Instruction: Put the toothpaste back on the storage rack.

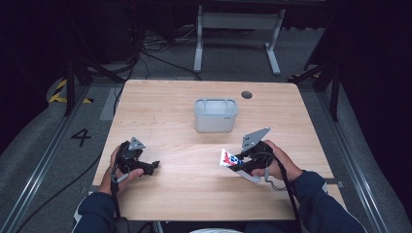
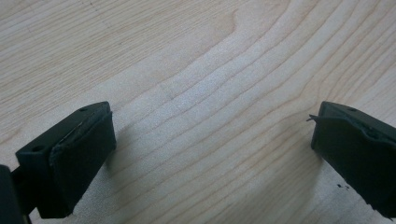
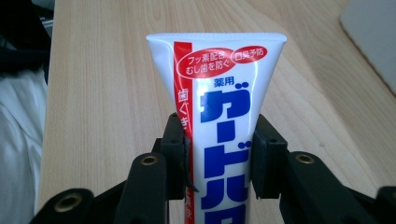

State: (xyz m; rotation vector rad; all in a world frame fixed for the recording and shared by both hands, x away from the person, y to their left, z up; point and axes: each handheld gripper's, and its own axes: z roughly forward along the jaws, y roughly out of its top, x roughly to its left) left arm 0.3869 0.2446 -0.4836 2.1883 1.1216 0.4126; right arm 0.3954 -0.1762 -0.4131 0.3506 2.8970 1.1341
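Pale wood-grain table (image 1: 194, 194) carried a grey rectangular bin (image 1: 215, 115) near its middle, toward the far edge. A small dark round hole (image 1: 247, 94) sat in the tabletop just beyond and to the right of the bin.

Right gripper (image 1: 239, 163) was held in the person's right hand (image 1: 277, 162) near the table's right front. Its jaws were clamped on a white toothpaste tube (image 3: 219, 121) with red and blue Japanese lettering. In the right gripper view the pads pressed both sides of the tube about mid-body, with the flat crimped end pointing away from the camera. In the high view the tube (image 1: 229, 158) stuck out to the left of the gripper, well short of the bin.

Left gripper (image 1: 152, 166) was held in the left hand (image 1: 121, 165) near the table's left front, well apart from the right one. In the left gripper view its jaws stood wide apart over bare wood, nothing between them.
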